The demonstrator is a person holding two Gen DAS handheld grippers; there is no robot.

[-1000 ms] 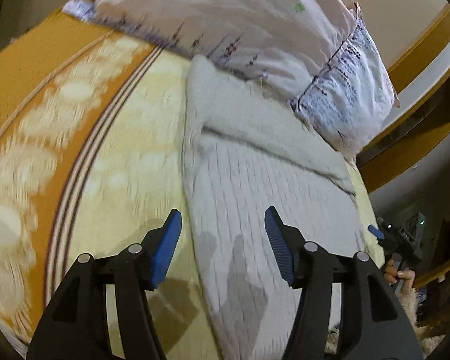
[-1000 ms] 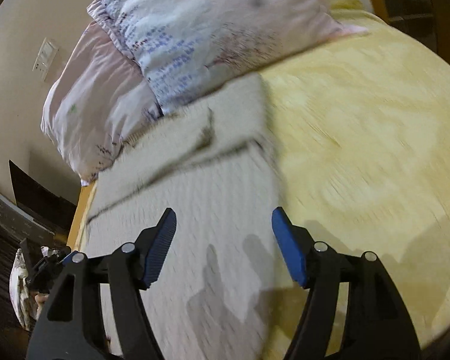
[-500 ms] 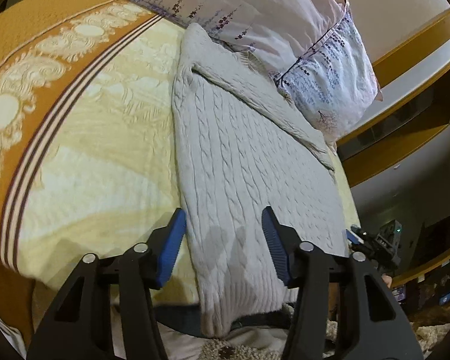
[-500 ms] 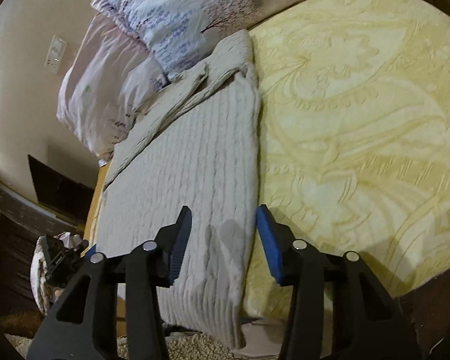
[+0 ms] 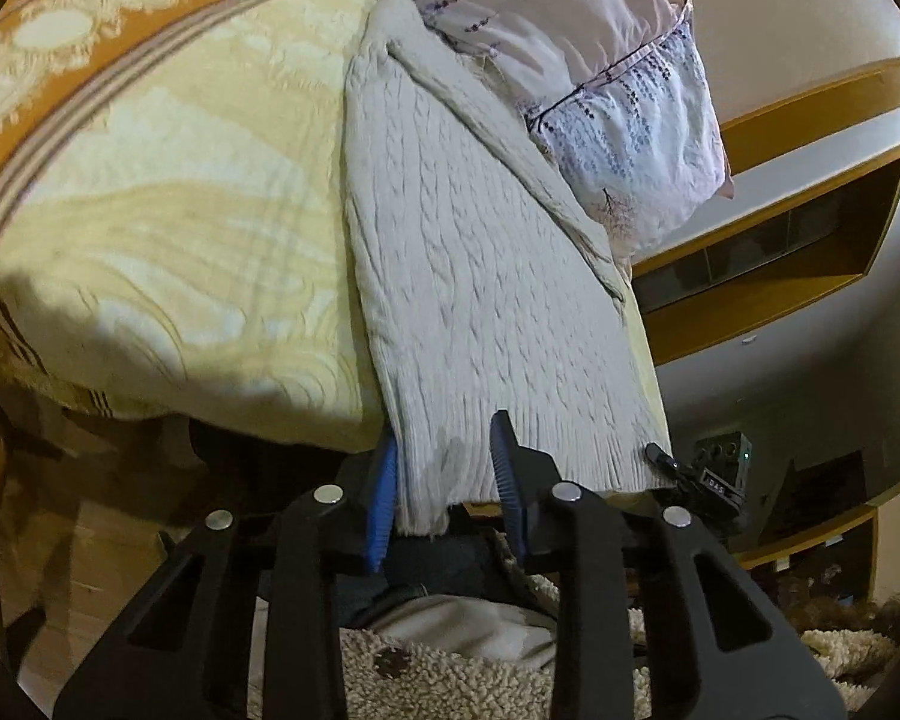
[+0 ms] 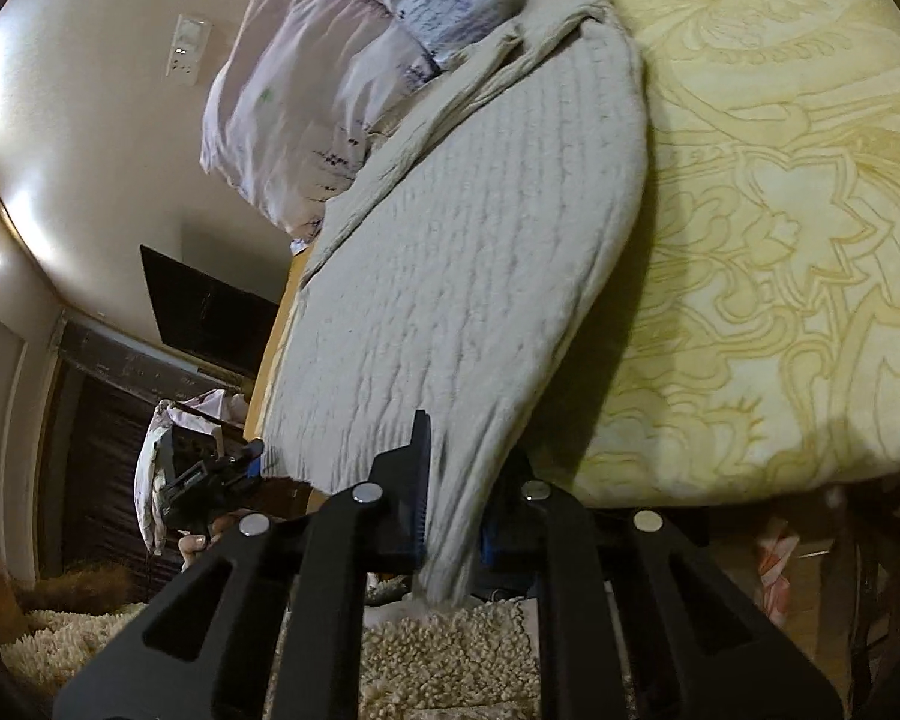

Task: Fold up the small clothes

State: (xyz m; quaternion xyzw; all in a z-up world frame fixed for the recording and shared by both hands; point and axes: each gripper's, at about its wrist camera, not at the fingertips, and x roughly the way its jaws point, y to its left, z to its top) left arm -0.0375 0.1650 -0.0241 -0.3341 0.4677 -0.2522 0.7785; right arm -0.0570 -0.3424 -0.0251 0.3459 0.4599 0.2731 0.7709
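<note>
Hanging off the bed (image 5: 168, 252) edge at six o'clock, the soft, limp cable-knit sweater (image 5: 468, 276) looks best gripped by its ribbed hem corners, which the left gripper (image 5: 444, 480) brackets unclenched and the right gripper (image 6: 456, 498) seemingly pinches.

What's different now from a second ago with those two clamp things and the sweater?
Both drew back to the sweater's hem at the bed edge. The right hand-held gripper narrowed onto its corner; the left hand-held gripper straddles the other. Sweater and pillows stayed put.
</note>
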